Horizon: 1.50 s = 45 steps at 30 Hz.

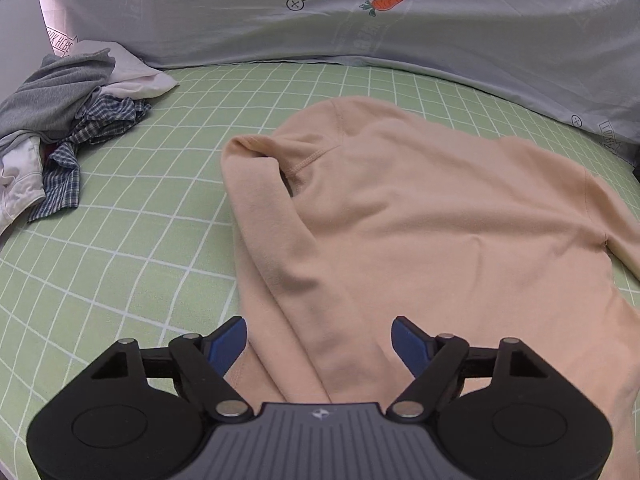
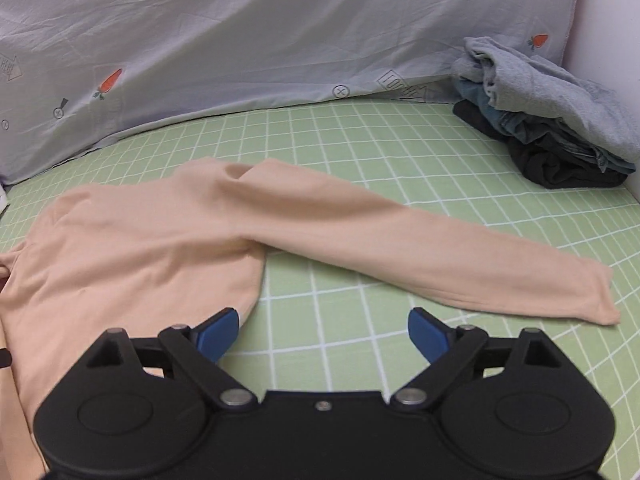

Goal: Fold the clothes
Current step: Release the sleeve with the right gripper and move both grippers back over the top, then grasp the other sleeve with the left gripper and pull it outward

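A: Where do we find the garment in the left wrist view?

B: We see the peach long-sleeved top [image 1: 420,216] spread flat on the green checked sheet [image 1: 132,256], filling the centre and right of the frame. One sleeve is folded in along its left edge and runs down to the lower centre, where it passes between the fingers of the left gripper [image 1: 319,340].

A: State of those fingers?

B: Apart. The blue pads [image 1: 228,342] stand on either side of the sleeve fabric and do not press on it; we cannot tell whether they brush it.

A: And the right wrist view?

B: We see the body of the top at centre left. The other sleeve [image 2: 440,256] lies stretched out towards the right of the frame, its cuff at the right edge, flat on the sheet.

A: The right gripper [image 2: 323,334]?

B: Fingers wide apart, nothing between them but bare sheet. Its left pad [image 2: 218,332] sits just beside the hem corner of the top.

A: Other items?

B: A crumpled heap of grey, white and plaid clothes [image 1: 60,120] lies at the upper left of the left view. A stack of grey, blue and black garments [image 2: 552,120] sits at the upper right of the right view. A pale carrot-print cloth [image 2: 240,52] rises along the top of both views.
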{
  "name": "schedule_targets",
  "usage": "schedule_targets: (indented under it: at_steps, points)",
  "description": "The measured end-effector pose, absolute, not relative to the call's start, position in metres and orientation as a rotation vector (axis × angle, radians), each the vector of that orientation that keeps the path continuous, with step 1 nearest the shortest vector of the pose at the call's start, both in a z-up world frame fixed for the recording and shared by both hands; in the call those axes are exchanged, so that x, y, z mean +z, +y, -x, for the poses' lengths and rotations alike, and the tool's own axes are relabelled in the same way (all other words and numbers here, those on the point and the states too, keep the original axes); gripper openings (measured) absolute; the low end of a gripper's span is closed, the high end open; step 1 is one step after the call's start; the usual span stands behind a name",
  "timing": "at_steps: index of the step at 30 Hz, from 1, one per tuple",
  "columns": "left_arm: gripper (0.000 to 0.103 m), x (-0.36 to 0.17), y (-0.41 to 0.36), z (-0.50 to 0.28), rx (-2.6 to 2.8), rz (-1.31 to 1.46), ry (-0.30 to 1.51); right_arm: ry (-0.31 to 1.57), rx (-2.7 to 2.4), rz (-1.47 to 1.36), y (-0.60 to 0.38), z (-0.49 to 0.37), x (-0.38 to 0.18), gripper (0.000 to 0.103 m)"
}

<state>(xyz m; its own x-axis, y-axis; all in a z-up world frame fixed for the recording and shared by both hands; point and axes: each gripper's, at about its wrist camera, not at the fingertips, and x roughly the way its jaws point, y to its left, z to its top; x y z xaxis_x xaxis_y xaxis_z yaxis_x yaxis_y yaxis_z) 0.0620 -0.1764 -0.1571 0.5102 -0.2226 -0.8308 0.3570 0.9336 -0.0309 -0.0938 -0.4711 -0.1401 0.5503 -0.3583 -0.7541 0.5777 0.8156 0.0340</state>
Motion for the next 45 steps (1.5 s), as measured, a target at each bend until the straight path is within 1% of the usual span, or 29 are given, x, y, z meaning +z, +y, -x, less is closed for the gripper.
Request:
schedule_targets:
  at_steps: [2, 3, 5, 6, 8, 9, 10, 11, 13, 16, 21, 25, 27, 28, 30, 31, 32, 34, 36, 38, 42, 45]
  points:
    - [0.065, -0.162, -0.172, -0.064, -0.388, -0.161, 0.993, 0.844, -0.534, -0.289, -0.452, 0.085, -0.146, 0.092]
    - [0.063, -0.164, -0.171, -0.065, -0.405, -0.171, 0.998, 0.860, -0.526, -0.288, -0.444, 0.081, -0.148, 0.092]
    - [0.051, -0.165, -0.171, -0.066, -0.430, -0.200, 0.992, 0.894, -0.517, -0.304, -0.436, 0.076, -0.154, 0.092]
    - [0.047, -0.165, -0.171, -0.068, -0.442, -0.216, 0.989, 0.922, -0.513, -0.312, -0.431, 0.073, -0.157, 0.092]
    - [0.032, -0.164, -0.169, -0.072, -0.470, -0.231, 0.993, 0.974, -0.520, -0.310, -0.423, 0.070, -0.163, 0.092]
    - [0.029, -0.163, -0.165, -0.075, -0.481, -0.225, 1.005, 0.997, -0.530, -0.307, -0.420, 0.069, -0.166, 0.092]
    - [0.023, -0.161, -0.161, -0.080, -0.492, -0.212, 1.020, 1.013, -0.537, -0.307, -0.419, 0.068, -0.167, 0.093]
    - [0.018, -0.160, -0.156, -0.084, -0.503, -0.193, 1.036, 1.030, -0.550, -0.311, -0.417, 0.068, -0.170, 0.093]
    - [0.015, -0.155, -0.144, -0.094, -0.511, -0.150, 1.059, 1.044, -0.573, -0.318, -0.414, 0.068, -0.172, 0.093]
    - [0.015, -0.144, -0.126, -0.107, -0.465, -0.160, 1.040, 1.055, -0.606, -0.331, -0.411, 0.069, -0.174, 0.094]
    - [0.015, -0.121, -0.084, -0.139, -0.378, -0.194, 0.959, 1.058, -0.656, -0.355, -0.410, 0.069, -0.176, 0.098]
    - [0.015, -0.115, -0.051, -0.166, -0.258, -0.247, 0.886, 1.055, -0.682, -0.353, -0.407, 0.069, -0.177, 0.099]
    - [0.016, -0.112, -0.041, -0.176, -0.222, -0.281, 0.855, 1.056, -0.691, -0.346, -0.406, 0.068, -0.177, 0.099]
    - [0.019, -0.110, -0.038, -0.179, -0.221, -0.300, 0.839, 1.057, -0.694, -0.343, -0.405, 0.068, -0.177, 0.099]
    - [0.020, -0.108, -0.036, -0.179, -0.224, -0.323, 0.825, 1.060, -0.700, -0.334, -0.405, 0.067, -0.177, 0.100]
    - [0.024, -0.108, -0.035, -0.178, -0.232, -0.320, 0.830, 1.061, -0.702, -0.330, -0.404, 0.067, -0.177, 0.100]
    - [0.031, -0.109, -0.033, -0.178, -0.246, -0.290, 0.851, 1.062, -0.705, -0.325, -0.404, 0.067, -0.177, 0.100]
    - [0.037, -0.112, -0.025, -0.176, -0.257, -0.199, 0.904, 1.065, -0.708, -0.321, -0.404, 0.066, -0.177, 0.100]
    - [0.039, -0.123, -0.017, -0.168, -0.253, -0.117, 0.967, 1.066, -0.711, -0.320, -0.404, 0.065, -0.178, 0.102]
    - [0.044, -0.131, -0.011, -0.160, -0.233, -0.099, 1.007, 1.066, -0.713, -0.319, -0.404, 0.064, -0.178, 0.102]
    - [0.045, -0.149, 0.005, -0.143, -0.200, -0.072, 1.073, 1.062, -0.712, -0.326, -0.404, 0.065, -0.178, 0.103]
    - [0.043, -0.156, 0.014, -0.137, -0.199, -0.038, 1.095, 1.062, -0.711, -0.326, -0.404, 0.065, -0.179, 0.103]
